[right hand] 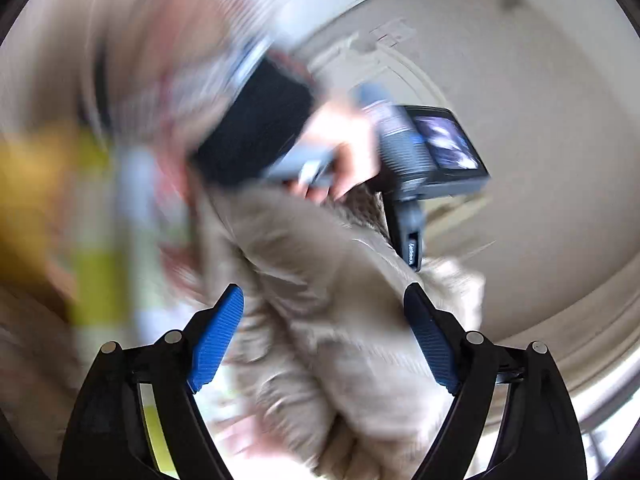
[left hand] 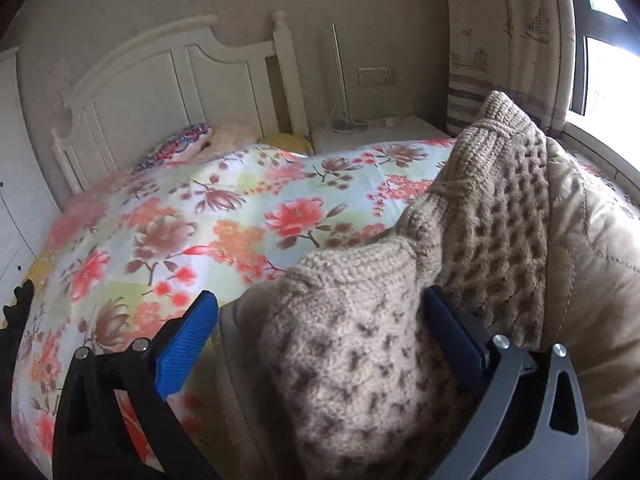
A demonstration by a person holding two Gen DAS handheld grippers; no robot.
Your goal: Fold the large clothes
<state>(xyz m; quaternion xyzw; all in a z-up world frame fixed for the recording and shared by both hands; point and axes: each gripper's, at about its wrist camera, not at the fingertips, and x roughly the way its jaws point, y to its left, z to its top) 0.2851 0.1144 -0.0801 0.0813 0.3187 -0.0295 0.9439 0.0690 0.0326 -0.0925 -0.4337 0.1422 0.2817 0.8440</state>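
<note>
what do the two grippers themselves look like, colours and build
Both match. The left gripper has two bright blue ribbed pads on black angular linkage arms joined by silver round pins. The right gripper has the same blue ribbed pads, black arms and silver pins. Seen from the right wrist, the left unit carries a grey body with a small screen. No cables or sleeves are clearly visible.

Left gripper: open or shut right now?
Open. In the left wrist view the left gripper has its blue pads spread wide, with the knit sweater bunched loosely between them, not pinched.
</note>
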